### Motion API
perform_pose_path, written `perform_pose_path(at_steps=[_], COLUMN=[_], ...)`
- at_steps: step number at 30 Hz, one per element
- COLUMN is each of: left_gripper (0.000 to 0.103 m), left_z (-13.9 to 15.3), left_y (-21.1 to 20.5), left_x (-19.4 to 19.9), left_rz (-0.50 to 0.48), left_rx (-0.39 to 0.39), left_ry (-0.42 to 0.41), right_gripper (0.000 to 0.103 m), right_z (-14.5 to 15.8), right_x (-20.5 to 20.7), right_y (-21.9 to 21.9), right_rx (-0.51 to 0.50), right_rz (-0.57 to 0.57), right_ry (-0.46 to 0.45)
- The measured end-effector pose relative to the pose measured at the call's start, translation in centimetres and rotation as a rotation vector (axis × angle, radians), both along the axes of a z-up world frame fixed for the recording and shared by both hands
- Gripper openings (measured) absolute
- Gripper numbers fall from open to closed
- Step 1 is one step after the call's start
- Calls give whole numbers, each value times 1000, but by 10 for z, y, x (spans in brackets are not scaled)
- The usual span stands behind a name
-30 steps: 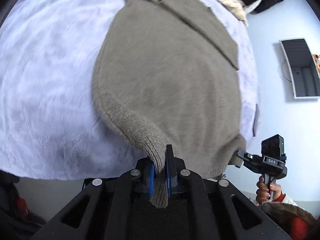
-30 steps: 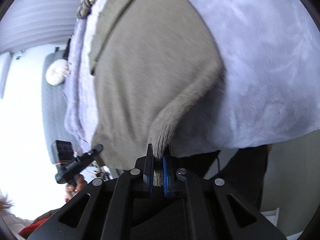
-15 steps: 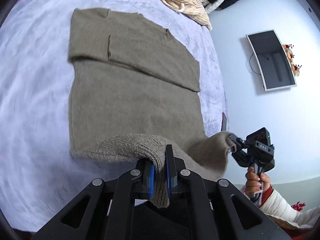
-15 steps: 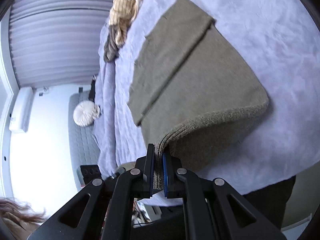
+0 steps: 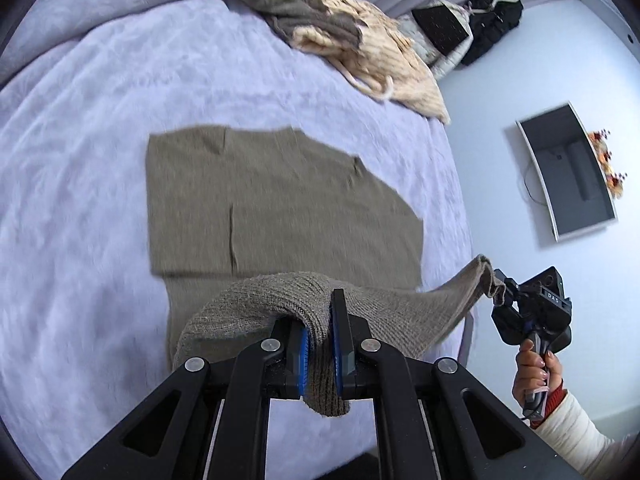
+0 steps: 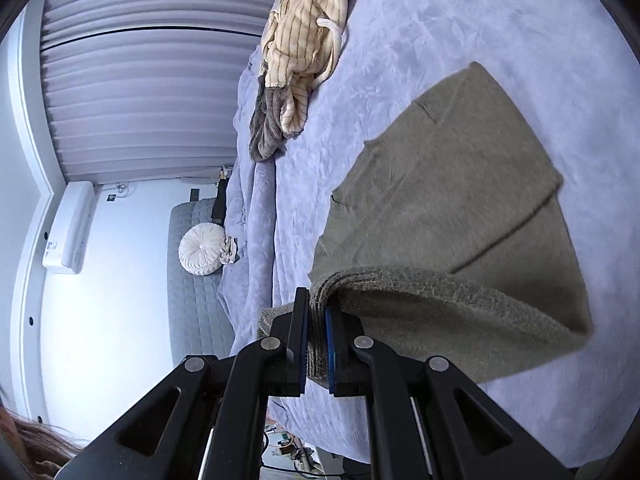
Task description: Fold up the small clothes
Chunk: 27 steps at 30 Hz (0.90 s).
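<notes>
- The sweater (image 5: 280, 208) hem is gripped by the left tongs (image 5: 320, 344) and right tongs (image 6: 316, 344), both clamped.
- A lengthwise fold is judged underway; the hem is next to be laid toward the bed's (image 5: 80, 160) far edge.

Both wrist cams sit just behind their gripper fingers, close above the bed (image 5: 100, 128), angled down along it. Left cam catches the right gripper (image 5: 505, 294). Shared: sweater (image 5: 272, 208) (image 6: 460, 184), clothes pile (image 5: 360, 48) (image 6: 304, 32).
</notes>
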State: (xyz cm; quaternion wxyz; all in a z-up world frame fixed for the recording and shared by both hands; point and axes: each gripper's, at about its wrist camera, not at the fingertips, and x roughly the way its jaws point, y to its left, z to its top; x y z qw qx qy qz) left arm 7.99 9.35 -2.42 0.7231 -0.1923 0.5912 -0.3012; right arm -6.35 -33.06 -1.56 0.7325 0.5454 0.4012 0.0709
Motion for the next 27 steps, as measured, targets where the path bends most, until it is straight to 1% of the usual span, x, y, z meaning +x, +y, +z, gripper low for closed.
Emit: perform_pose_path(at_steps=[1, 3, 4, 6, 9, 11, 14, 17, 18, 19, 20, 21, 22, 23, 24, 25, 26, 27], left_gripper=[10, 10, 10, 10, 10, 10, 10, 10, 13, 18, 18, 18, 32, 49, 87, 96, 96, 96], left_z=[-1, -8, -13, -28, -55, -78, -101, -109, -108, -106, -99, -92, -82, -69, -60, -48, -42, -38], left_y=[-5, -22, -29, -40, -58, -68, -73, -71, -72, -74, -77, -79, -82, -83, -82, -79, -78, -77], left_x=[10, 34, 46, 69, 97, 112, 124, 129, 130, 131, 130, 128, 125, 122, 119, 115, 114, 114], left_rz=[11, 31, 43, 69, 84, 88, 98, 115, 113, 107, 98, 93, 89, 90, 105, 126, 130, 123], left_rx=[13, 69, 91, 105, 149, 194, 227, 259, 285, 316, 365, 403, 452, 507, 526, 530, 536, 558], left_ry=[-13, -41, -43, -29, -11, 13, 42, 69, 78, 73, 40, 0, -59, -125, -168, -225, -251, -259], right_gripper=[7, 7, 7, 7, 7, 7, 7, 7, 7, 8, 11, 12, 12, 16, 24, 32, 50, 55], right_z=[0, -6, -10, -23, -52, -75, -102, -118, -120, -120, -117, -111, -105, -97, -89, -82, -75, -68], right_x=[15, 43, 55, 82, 112, 124, 136, 143, 146, 147, 150, 151, 153, 156, 161, 163, 164, 164], right_y=[-8, -20, -25, -35, -50, -60, -72, -77, -78, -80, -81, -82, -83, -83, -84, -83, -82, -80], right_rx=[-2, -4, -7, -19, -16, -6, 24, 44, 50, 60, 59, 36, 1, -39, -72, -102, -142, -191], right_rz=[1, 0, 0, 3, -10, -36, -74, -92, -95, -101, -103, -101, -97, -87, -74, -60, -44, -27], right_ry=[-3, -1, 7, 40, 100, 146, 179, 196, 193, 177, 160, 154, 151, 151, 153, 154, 159, 169])
